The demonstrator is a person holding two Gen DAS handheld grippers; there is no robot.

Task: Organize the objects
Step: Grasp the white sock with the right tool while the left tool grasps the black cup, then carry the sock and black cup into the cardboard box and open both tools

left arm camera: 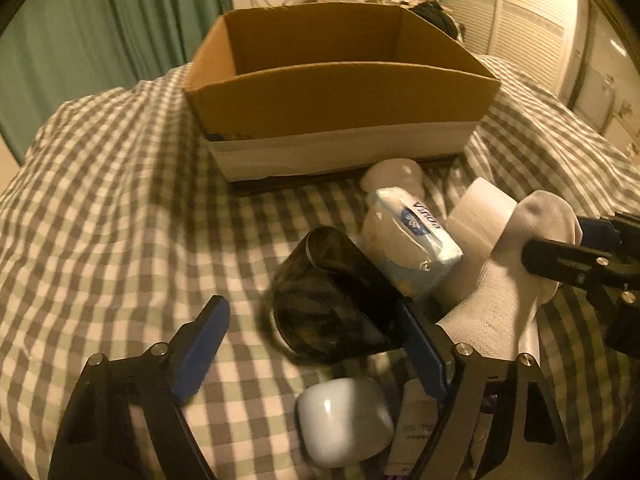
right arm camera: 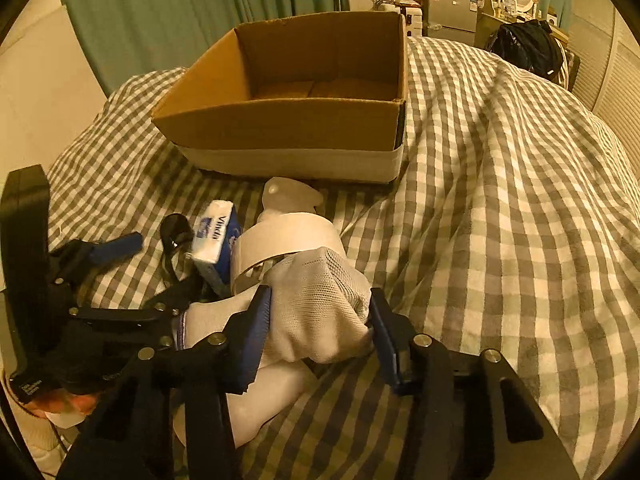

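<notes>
An open cardboard box (left arm camera: 340,92) stands on the checked bed cover, also in the right wrist view (right arm camera: 288,128); its inside looks empty. In front of it lie dark sunglasses (left arm camera: 332,300), a blue tissue pack (left arm camera: 412,240), a tape roll (left arm camera: 480,216), a white sock (left arm camera: 516,280) and a small white case (left arm camera: 344,420). My left gripper (left arm camera: 316,344) is open, its fingers either side of the sunglasses. My right gripper (right arm camera: 320,340) has its fingers around the white sock (right arm camera: 320,312), touching it on both sides. The tissue pack (right arm camera: 216,236) and tape roll (right arm camera: 288,240) lie just beyond.
A clear plastic object (left arm camera: 394,176) lies against the box front. The checked cover (right arm camera: 520,220) rises in folds to the right. Green curtains (left arm camera: 100,32) hang behind; a dark bag (right arm camera: 524,48) and furniture stand at the far right.
</notes>
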